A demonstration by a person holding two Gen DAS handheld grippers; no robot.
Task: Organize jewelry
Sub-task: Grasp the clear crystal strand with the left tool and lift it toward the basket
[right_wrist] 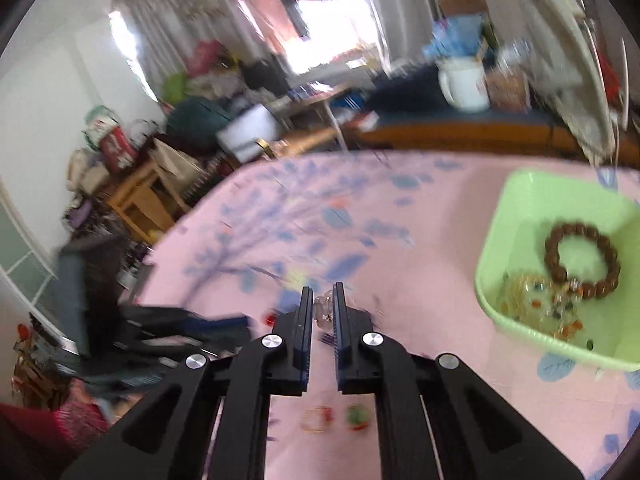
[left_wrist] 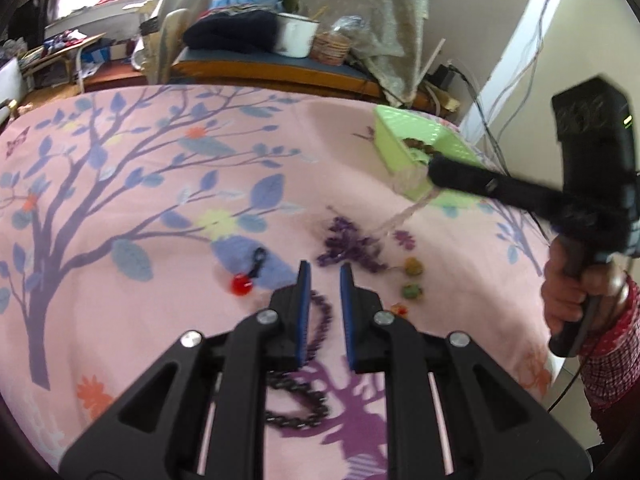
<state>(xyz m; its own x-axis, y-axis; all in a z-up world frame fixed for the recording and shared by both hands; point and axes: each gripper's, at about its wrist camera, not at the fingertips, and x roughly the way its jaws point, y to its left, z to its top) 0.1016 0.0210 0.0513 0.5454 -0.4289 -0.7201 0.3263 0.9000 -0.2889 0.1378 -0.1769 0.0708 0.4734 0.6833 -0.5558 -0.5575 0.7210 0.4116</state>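
Observation:
My right gripper [right_wrist: 322, 294] is shut on a clear bead strand [right_wrist: 323, 312]. In the left wrist view the gripper [left_wrist: 434, 172] hangs by the green basket [left_wrist: 400, 148], with the strand [left_wrist: 400, 218] trailing down to the cloth. The basket [right_wrist: 516, 216] holds a brown bead bracelet [right_wrist: 582, 260] and small coloured pieces [right_wrist: 536, 304]. My left gripper [left_wrist: 325, 270] is open and empty above a dark purple bead necklace [left_wrist: 316, 364]. A purple bead cluster [left_wrist: 352, 246], a red bead charm [left_wrist: 242, 284] and small yellow and green beads [left_wrist: 413, 278] lie ahead of it.
A pink floral cloth [left_wrist: 120, 220] covers the surface. A low wooden bench [left_wrist: 260, 66] behind it carries a white enamel pot [left_wrist: 296, 34] and dark clothes. Cables hang at the wall on the right [left_wrist: 520, 72]. A small ring [right_wrist: 318, 418] and a green bead [right_wrist: 358, 416] lie under my right gripper.

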